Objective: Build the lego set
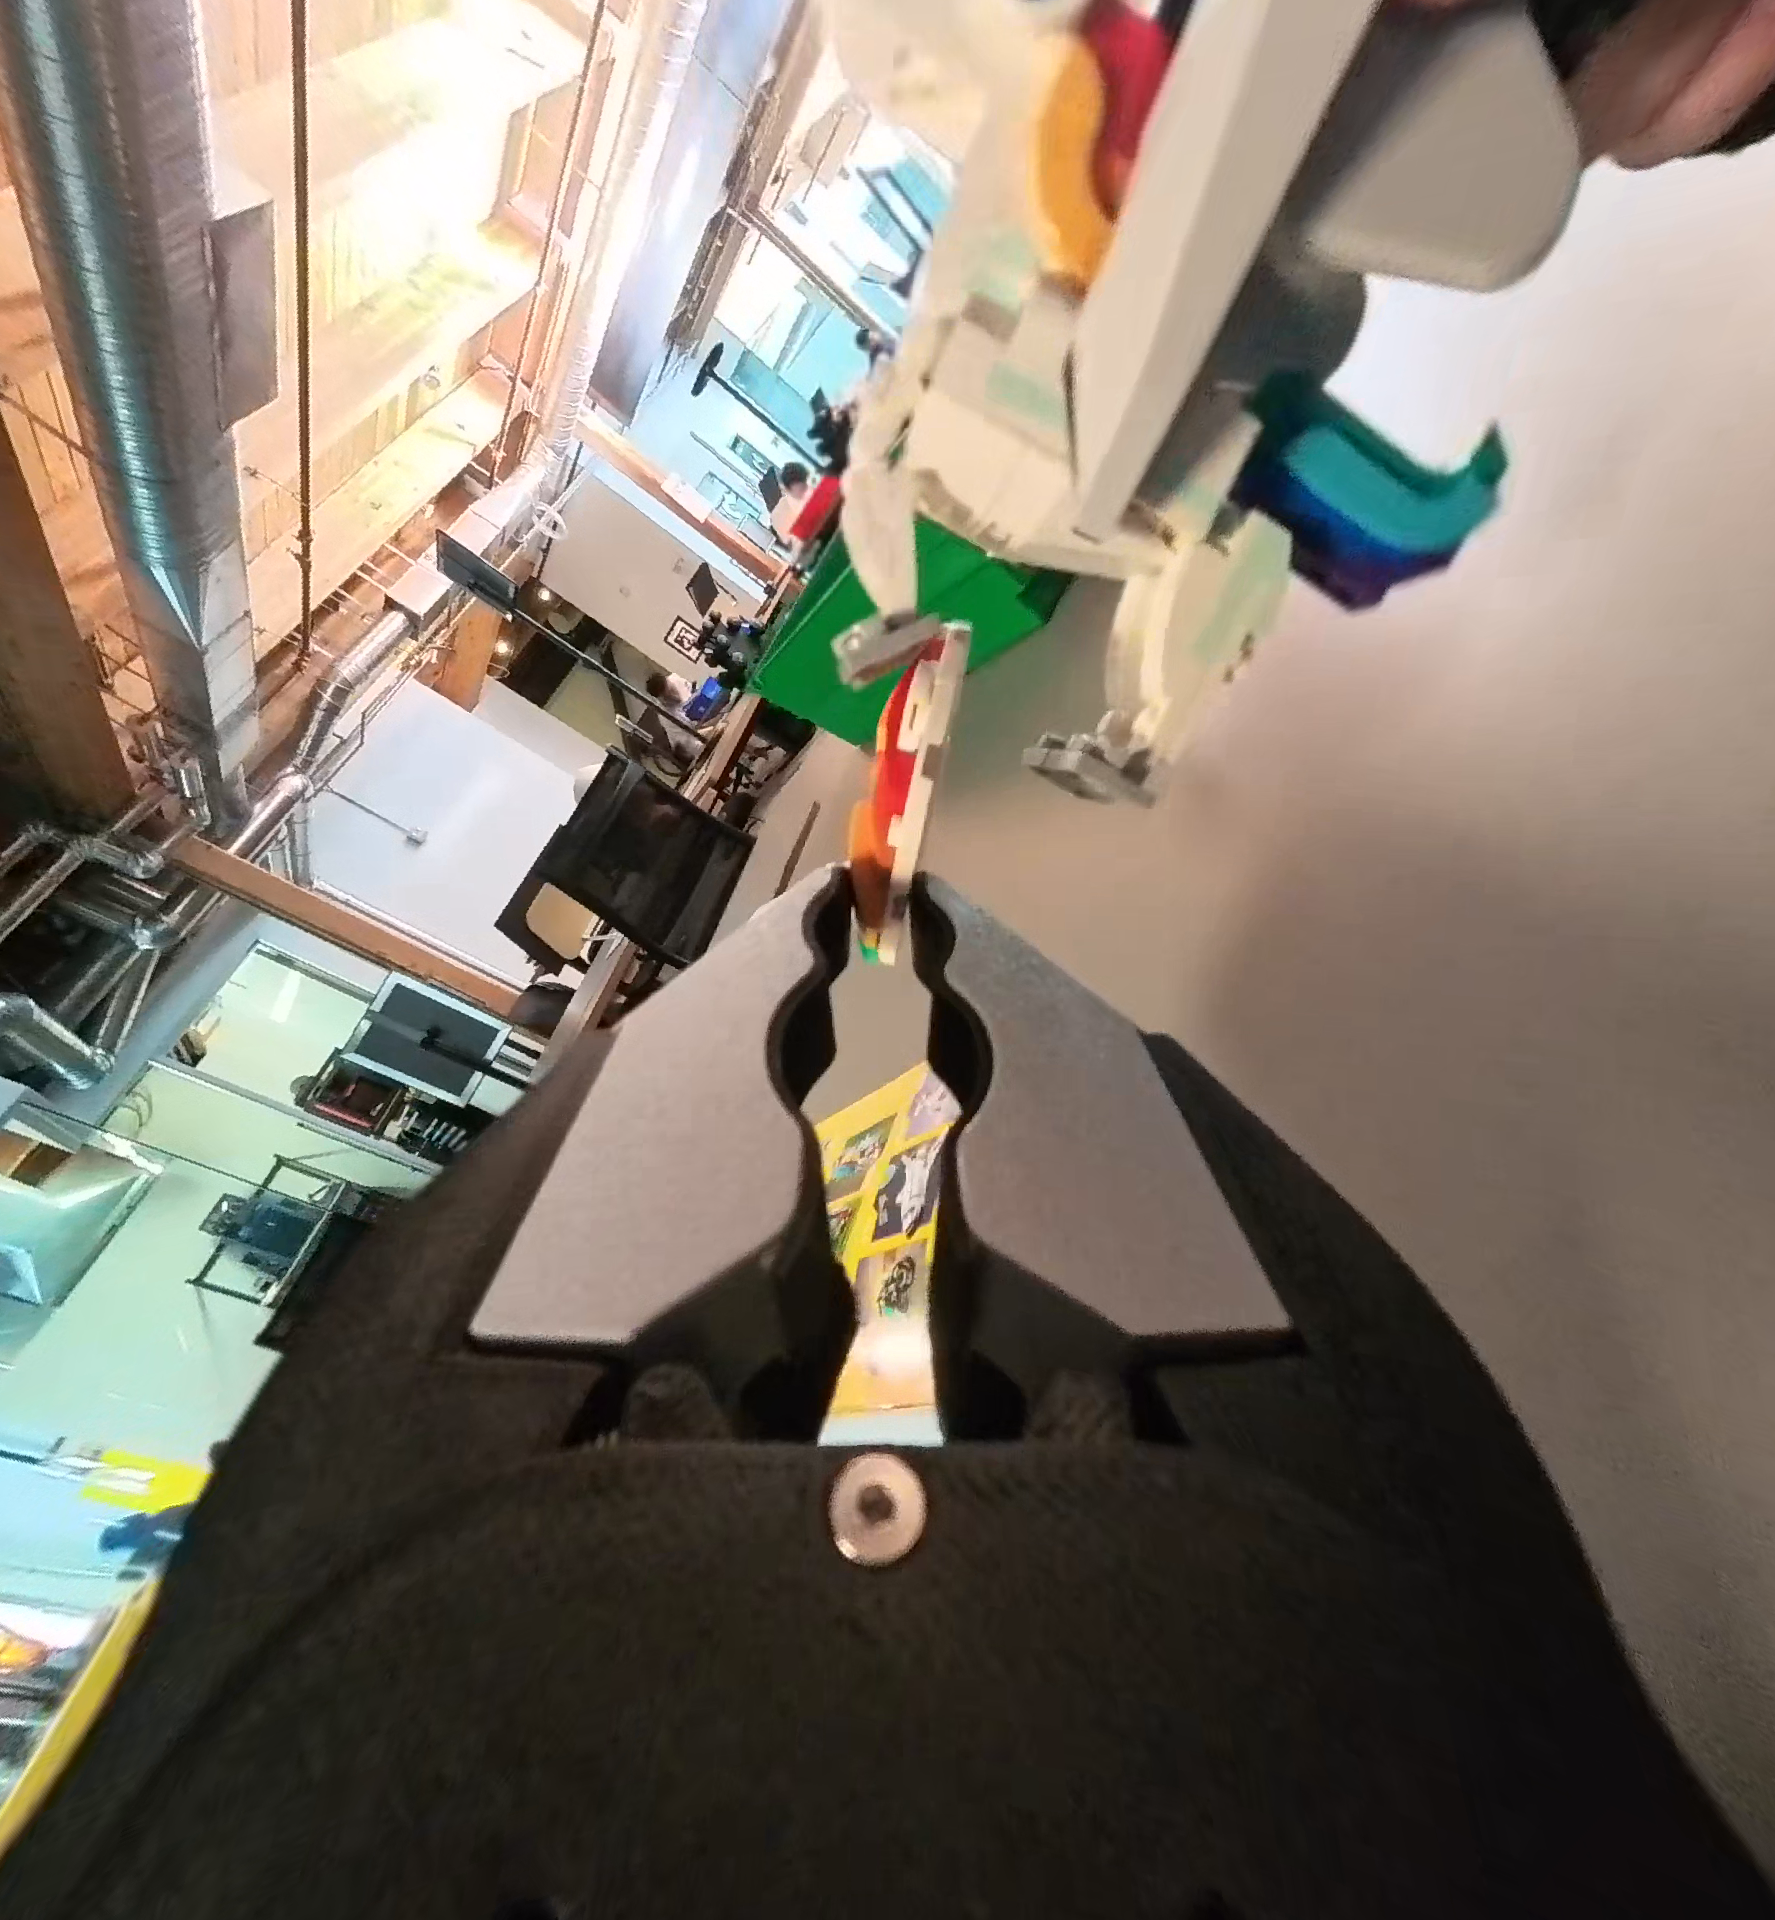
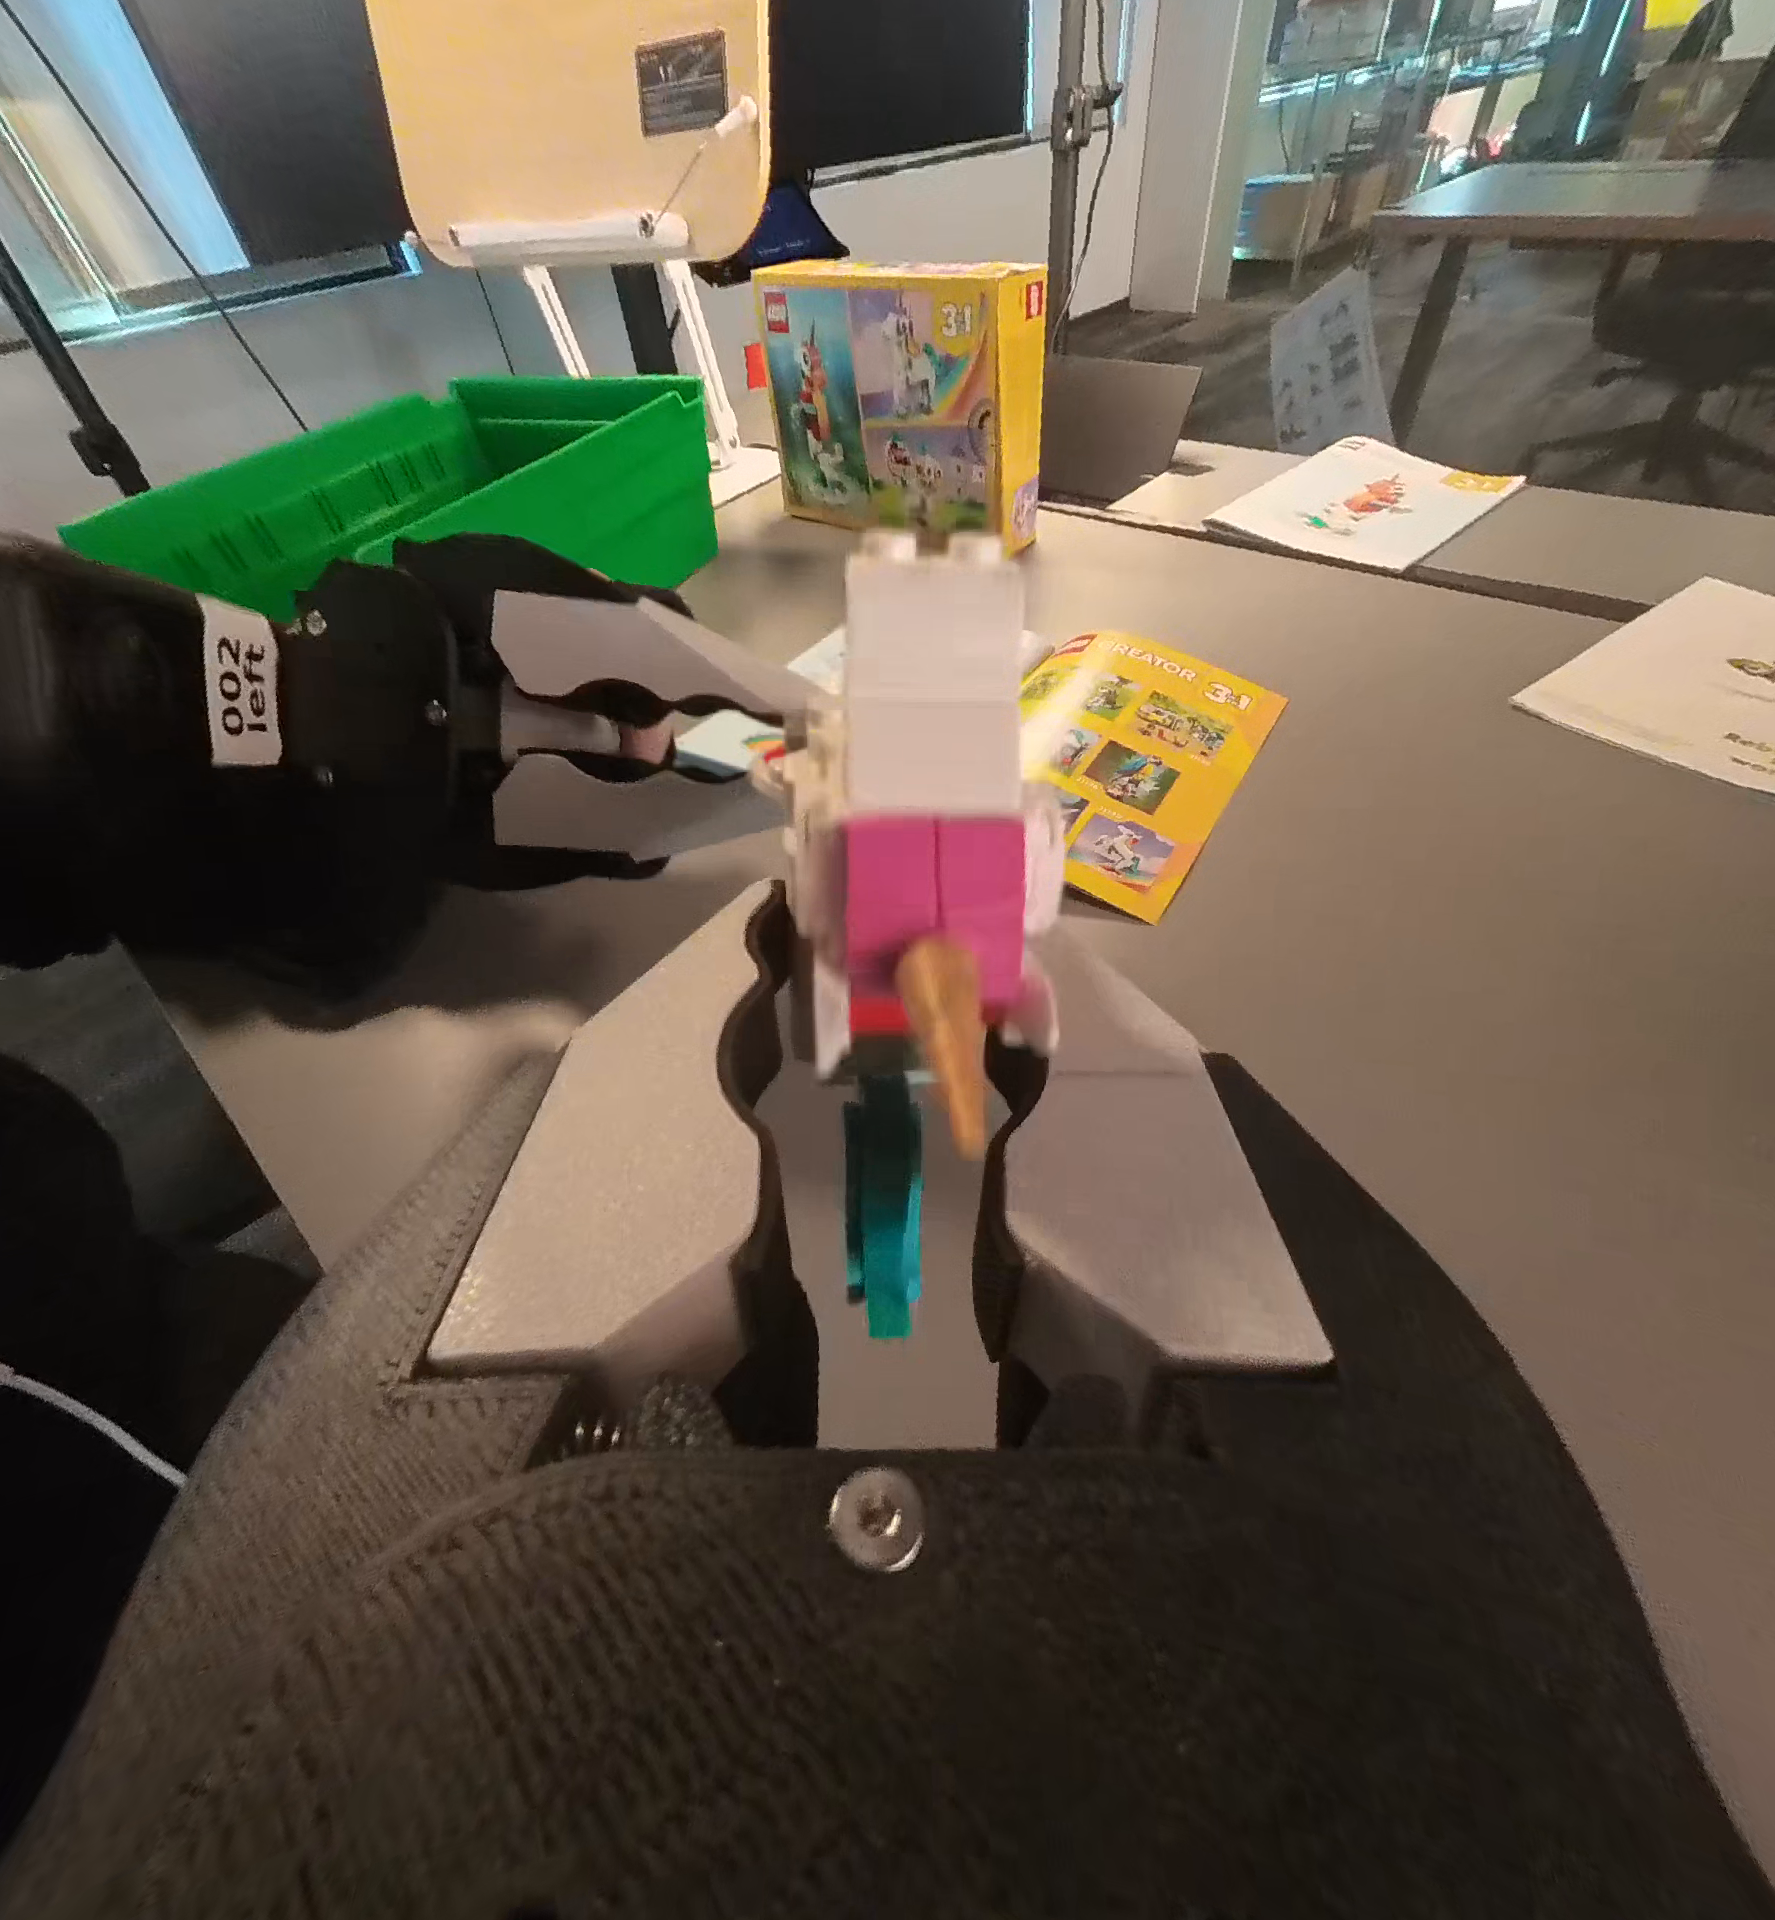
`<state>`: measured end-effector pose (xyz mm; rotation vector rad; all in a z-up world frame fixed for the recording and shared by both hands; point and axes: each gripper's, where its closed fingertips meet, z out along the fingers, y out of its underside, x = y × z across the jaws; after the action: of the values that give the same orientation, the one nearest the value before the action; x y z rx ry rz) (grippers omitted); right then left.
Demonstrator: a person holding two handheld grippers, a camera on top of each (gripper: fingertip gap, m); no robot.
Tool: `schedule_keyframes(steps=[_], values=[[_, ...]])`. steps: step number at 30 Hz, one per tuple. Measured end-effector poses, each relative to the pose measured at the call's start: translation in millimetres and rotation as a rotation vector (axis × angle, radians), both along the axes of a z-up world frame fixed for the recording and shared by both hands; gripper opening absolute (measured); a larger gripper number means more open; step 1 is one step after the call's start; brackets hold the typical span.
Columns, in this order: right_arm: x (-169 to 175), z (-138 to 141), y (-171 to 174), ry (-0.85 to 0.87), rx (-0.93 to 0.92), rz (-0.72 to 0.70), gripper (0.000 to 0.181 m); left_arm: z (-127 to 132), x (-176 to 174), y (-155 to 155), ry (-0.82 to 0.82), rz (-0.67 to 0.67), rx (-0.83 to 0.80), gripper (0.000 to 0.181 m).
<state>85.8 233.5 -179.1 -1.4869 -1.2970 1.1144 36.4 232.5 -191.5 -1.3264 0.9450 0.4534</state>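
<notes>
My right gripper [image 2: 914, 935] is shut on a white lego unicorn [image 2: 930, 727] with a pink head, gold horn and teal mane, and holds it above the grey table [image 2: 1434, 1039]. My left gripper [image 1: 881, 883] is shut on a small white plate with red, orange and yellow arcs [image 1: 914, 727]. It holds the plate's far end against the unicorn's underside [image 1: 966, 416], near a grey hinge piece. In the right wrist view the left gripper [image 2: 784, 764] comes in from the left and touches the model's side. The unicorn's green, teal and blue tail [image 1: 1382, 499] sticks out to the right.
A green bin [image 2: 550, 468] stands at the back left and a yellow lego box [image 2: 904, 395] behind the model. A yellow leaflet [image 2: 1143, 769] lies under the model. Instruction booklets [image 2: 1361, 499] lie at the back right and another booklet [image 2: 1693, 696] lies to the right. Spacing between my two grippers at the tips: around 6 centimeters.
</notes>
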Motion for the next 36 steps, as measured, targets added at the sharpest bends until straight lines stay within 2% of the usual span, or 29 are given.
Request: schedule_keyframes(steps=[6, 13, 18, 21, 24, 27, 32, 36], values=[[2, -10, 1, -0.080, 0.034, 0.010, 0.035, -2, -1, 0, 0.050, 0.008, 0.013, 0.011], [7, -31, -2, -0.281, 0.110, 0.063, 0.035, -1, 4, -3, 0.111, -0.002, 0.052, 0.010], [8, -34, -4, -0.363, 0.135, 0.121, 0.035, -2, 5, -4, 0.138, -0.013, 0.060, 0.011], [16, -18, 3, -0.390, 0.155, 0.171, 0.035, -16, 11, -7, 0.241, -0.088, 0.038, 0.011], [22, 14, 13, -0.381, 0.154, 0.215, 0.035, -36, 22, -12, 0.402, -0.154, 0.036, 0.011], [14, 30, 4, -0.400, 0.115, 0.320, 0.035, -40, 37, -20, 0.440, -0.202, 0.046, 0.010], [4, -2, -12, -0.645, 0.150, 0.480, 0.034, -40, 39, -24, 0.456, -0.217, 0.057, 0.010], [-5, -7, -20, -0.733, 0.137, 0.553, 0.034, -43, 44, -27, 0.491, -0.229, 0.074, 0.011]])
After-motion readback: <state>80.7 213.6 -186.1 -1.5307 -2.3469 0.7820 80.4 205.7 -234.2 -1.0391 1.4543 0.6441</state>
